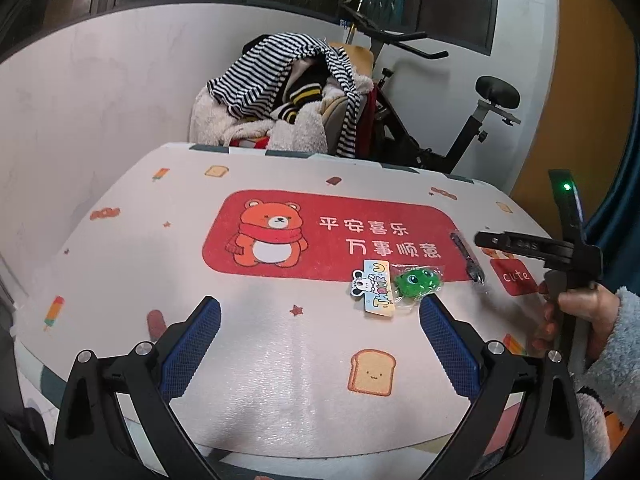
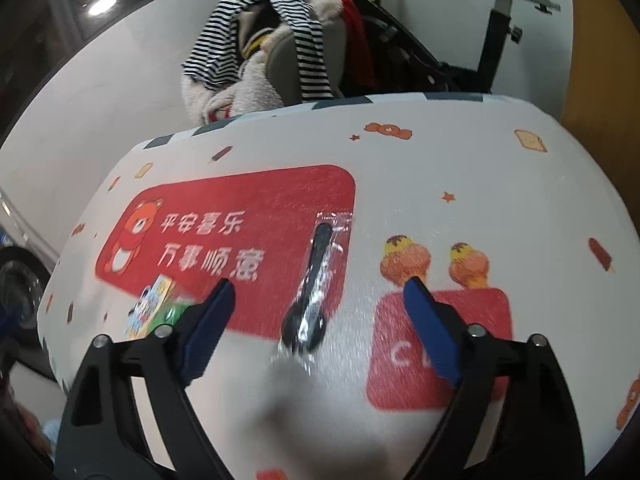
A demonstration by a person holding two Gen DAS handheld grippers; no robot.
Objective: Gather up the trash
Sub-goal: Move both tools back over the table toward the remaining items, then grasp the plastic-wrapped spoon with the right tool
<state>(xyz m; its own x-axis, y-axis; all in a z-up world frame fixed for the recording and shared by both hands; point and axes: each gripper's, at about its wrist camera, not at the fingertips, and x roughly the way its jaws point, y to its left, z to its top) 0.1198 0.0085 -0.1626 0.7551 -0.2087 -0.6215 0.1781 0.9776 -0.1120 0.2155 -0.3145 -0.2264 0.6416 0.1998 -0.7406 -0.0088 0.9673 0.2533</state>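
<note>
Left wrist view: the left claw (image 1: 320, 340) hangs spread and empty over the surface (image 1: 120, 264), lined up short of a printed card (image 1: 374, 288) and a bagged green toy (image 1: 418, 280) that touch each other, presumably its targets. The right claw (image 1: 486, 239) enters from the right, above a wrapped black spoon (image 1: 466, 258).

Right wrist view: the right claw (image 2: 320, 300), also spread and empty, straddles the spoon (image 2: 314, 284), likely readying a pinch across the handle.
</note>
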